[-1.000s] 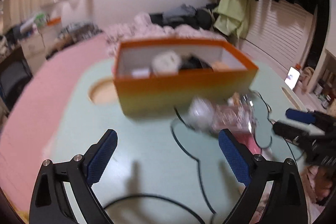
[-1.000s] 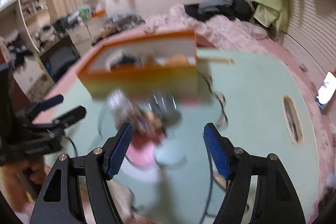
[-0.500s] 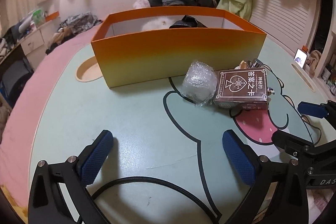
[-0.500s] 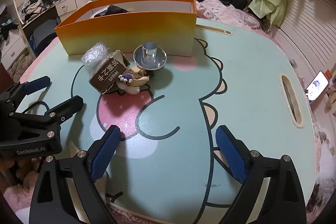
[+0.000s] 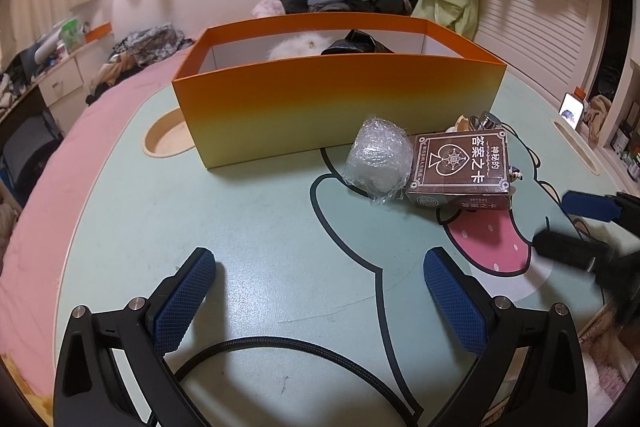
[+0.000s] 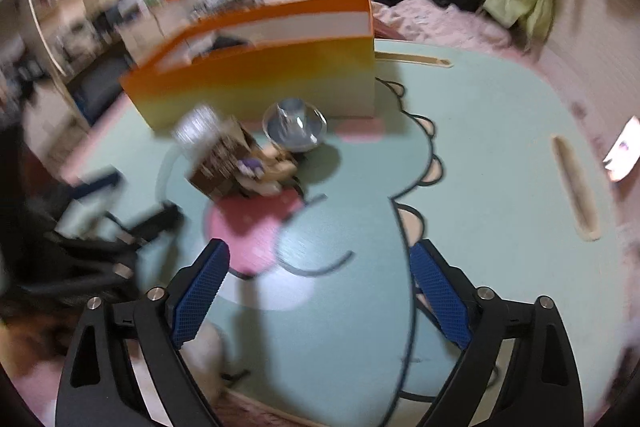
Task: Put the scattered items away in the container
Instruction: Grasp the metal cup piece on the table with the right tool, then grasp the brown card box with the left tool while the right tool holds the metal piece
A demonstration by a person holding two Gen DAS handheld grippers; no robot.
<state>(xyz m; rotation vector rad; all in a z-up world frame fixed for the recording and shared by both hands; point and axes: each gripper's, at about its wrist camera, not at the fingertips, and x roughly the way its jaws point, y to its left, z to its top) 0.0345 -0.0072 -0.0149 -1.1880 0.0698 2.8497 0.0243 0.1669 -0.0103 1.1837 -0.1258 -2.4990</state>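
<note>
An orange box (image 5: 336, 107) stands on the pale green table (image 5: 256, 227), with a white fluffy thing and a dark item inside. In front of it lie a bubble-wrapped ball (image 5: 378, 161), a brown card box (image 5: 460, 169), a small figurine (image 6: 264, 173) and a metal dish (image 6: 294, 125). My left gripper (image 5: 320, 271) hangs wide open over bare table, short of the ball, nothing between its fingers. My right gripper (image 6: 318, 265) is open and empty, its jaws closing, nearer than the figurine. The right gripper (image 5: 576, 231) also shows blurred at the left wrist view's right edge.
A black cable (image 5: 280, 347) loops on the table under my left gripper. The table has cut-out slots (image 5: 166, 141) (image 6: 576, 187). A phone (image 5: 570, 111) glows at the far right. Clothes lie heaped on the pink bed (image 6: 432, 23) behind.
My left gripper sank a little and opened slightly wider, then held still. My right gripper's jaws widened, then narrowed, and its view has gone blurred with motion.
</note>
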